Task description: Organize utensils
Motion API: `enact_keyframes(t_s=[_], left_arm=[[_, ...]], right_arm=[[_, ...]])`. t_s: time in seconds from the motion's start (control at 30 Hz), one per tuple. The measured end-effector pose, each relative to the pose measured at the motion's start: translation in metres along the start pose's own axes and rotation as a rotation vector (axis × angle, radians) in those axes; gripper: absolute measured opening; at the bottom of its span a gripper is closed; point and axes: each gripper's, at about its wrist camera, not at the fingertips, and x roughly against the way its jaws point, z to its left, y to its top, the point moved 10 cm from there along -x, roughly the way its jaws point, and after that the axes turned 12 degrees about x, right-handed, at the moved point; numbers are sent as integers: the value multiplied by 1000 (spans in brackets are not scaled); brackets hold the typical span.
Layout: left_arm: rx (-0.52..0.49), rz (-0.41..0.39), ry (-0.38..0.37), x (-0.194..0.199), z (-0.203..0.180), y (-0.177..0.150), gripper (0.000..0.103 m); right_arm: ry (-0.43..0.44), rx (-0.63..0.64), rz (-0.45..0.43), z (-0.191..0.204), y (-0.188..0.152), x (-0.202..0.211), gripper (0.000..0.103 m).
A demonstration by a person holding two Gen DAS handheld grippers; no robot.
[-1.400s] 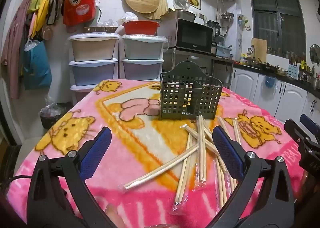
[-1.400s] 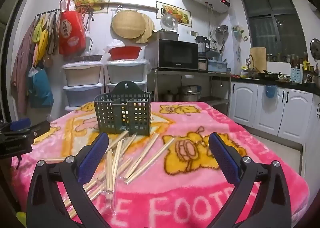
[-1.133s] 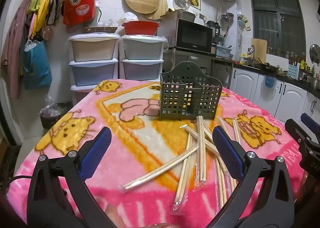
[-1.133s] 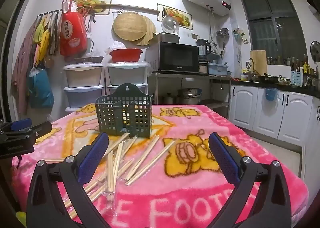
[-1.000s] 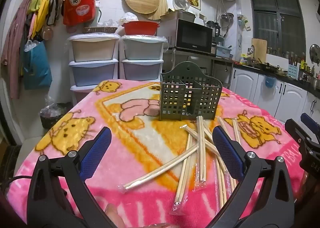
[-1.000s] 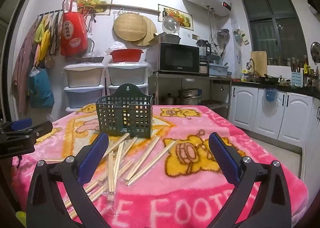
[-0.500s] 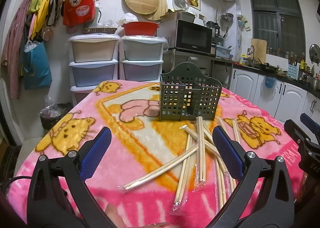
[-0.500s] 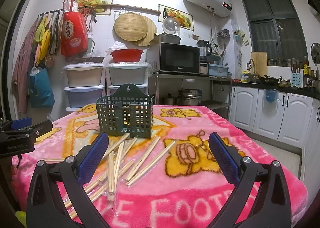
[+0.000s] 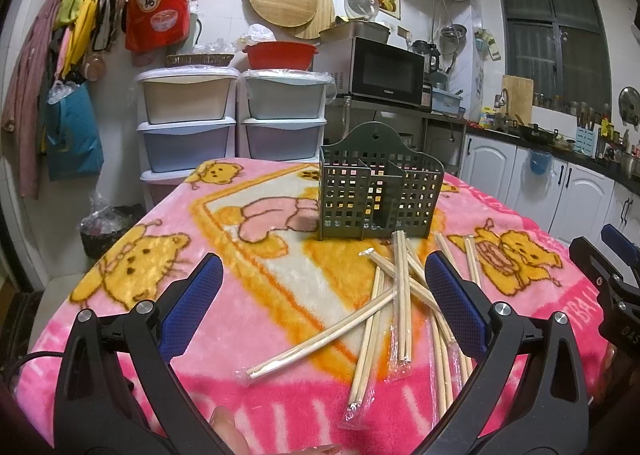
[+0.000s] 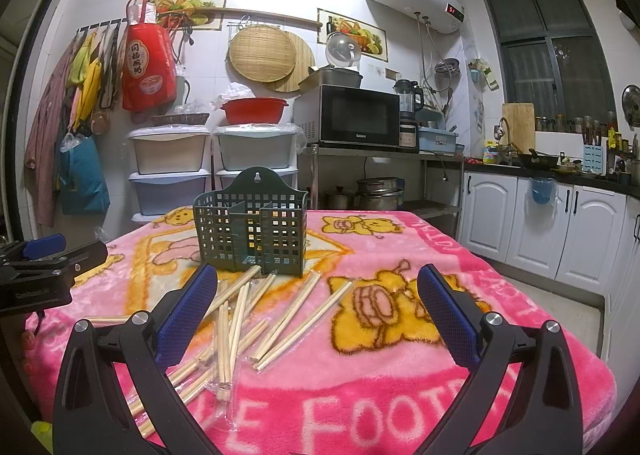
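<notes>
**Chopsticks loose before the holder**

Pink cartoon blanket (image 9: 248, 319) covers the table in a kitchen. On it stands a dark green lattice holder (image 9: 380, 191), upright, with wrapped chopsticks (image 9: 400, 295) scattered just in front of it, on the near side. Left gripper (image 9: 320, 307) and right gripper (image 10: 316, 311) both hover spread wide, holding nothing.

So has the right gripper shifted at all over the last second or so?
Yes. The right gripper has tilted or risen slightly: the green basket and microwave sit lower in its view than before. Jaws remain open.
</notes>
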Motion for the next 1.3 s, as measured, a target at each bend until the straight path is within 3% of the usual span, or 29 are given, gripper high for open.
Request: enact_keyframes(t_s=[0.8, 1.3], left_arm=[[2, 4, 1, -3, -2, -3, 94], [55, 84, 42, -22, 21, -2, 94]], right_arm=[[3, -1, 8, 5, -2, -1, 97], [66, 65, 72, 15, -1, -24, 97]])
